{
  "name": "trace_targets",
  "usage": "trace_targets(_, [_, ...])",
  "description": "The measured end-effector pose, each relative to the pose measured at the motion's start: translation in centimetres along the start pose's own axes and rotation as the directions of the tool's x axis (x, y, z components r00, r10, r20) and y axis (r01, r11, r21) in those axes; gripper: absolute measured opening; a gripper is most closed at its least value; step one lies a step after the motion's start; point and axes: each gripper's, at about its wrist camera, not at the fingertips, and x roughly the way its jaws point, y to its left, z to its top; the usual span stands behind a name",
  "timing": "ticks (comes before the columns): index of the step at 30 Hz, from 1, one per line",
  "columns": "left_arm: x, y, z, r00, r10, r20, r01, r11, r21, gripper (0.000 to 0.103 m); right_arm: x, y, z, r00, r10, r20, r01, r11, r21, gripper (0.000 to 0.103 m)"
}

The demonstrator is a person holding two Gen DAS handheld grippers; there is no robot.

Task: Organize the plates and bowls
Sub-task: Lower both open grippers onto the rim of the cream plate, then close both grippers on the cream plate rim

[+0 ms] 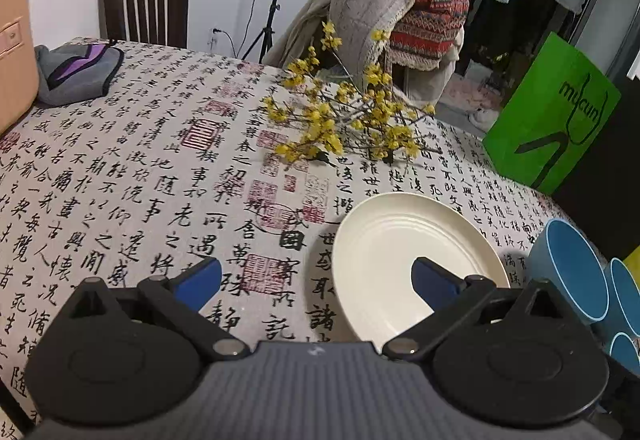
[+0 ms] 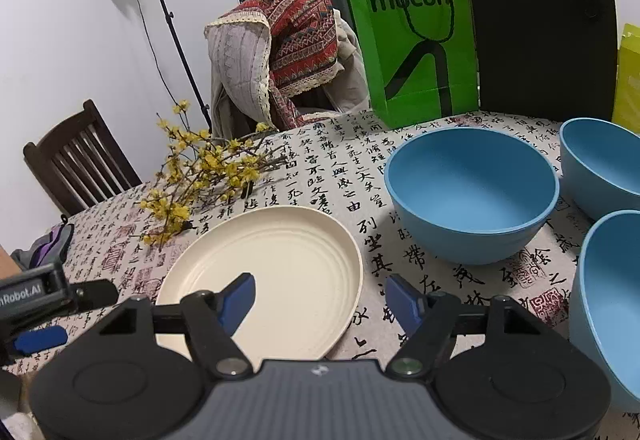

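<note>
Barely begun: plate (image 2: 260, 272) lies alone, three bowls (image 2: 472, 191) unstacked at its 2 o'clock. Both grippers' (image 2: 320, 298) jaws gape, empty.

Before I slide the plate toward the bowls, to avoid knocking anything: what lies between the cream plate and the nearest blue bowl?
Nothing: in the right wrist view only bare calligraphy tablecloth separates the cream plate from the nearest blue bowl.

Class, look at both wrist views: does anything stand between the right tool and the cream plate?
Nothing visible does. The right tool is open at the cream plate, its rim in the gap between the fingers. The blue bowls stand off to its right, the flower sprigs beyond it.
</note>
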Motion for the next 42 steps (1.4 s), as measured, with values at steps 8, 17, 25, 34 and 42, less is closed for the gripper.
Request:
trace_targets(8, [1.8,-1.3,0.9,1.000,-0.020,-0.017,0.019,0.999,-0.035,0.103,1.5,0.1,0.2,0.998,-0.027,-0.048,0.027,1.000,0.001,0.070])
trace_targets(17, [3.3,0.5,0.7,0.999,-0.040,-0.008,0.040,0.998,-0.046,0.103,2.9,-0.1,0.1,0.997,-0.037,-0.065,0.038,0.999,0.016,0.068])
trace_targets(25, [4.2,0.4,0.6,0.998,-0.055,-0.022,0.054,0.998,-0.026,0.103,3.5,-0.8,0.5,0.996,-0.037,-0.075,0.041,0.998,0.056,0.058])
trace_targets(34, [5.2,0.3,0.3,0.997,-0.074,-0.035,0.074,0.997,-0.010,0.080,4.7,-0.7,0.7,0.994,-0.053,-0.099,0.058,0.997,0.046,0.044])
trace_targets(42, [6.1,0.3,0.0,0.994,-0.097,-0.045,0.097,0.995,-0.002,0.058,5.8,-0.8,1.0,0.992,-0.067,-0.110,0.071,0.997,0.030,0.030])
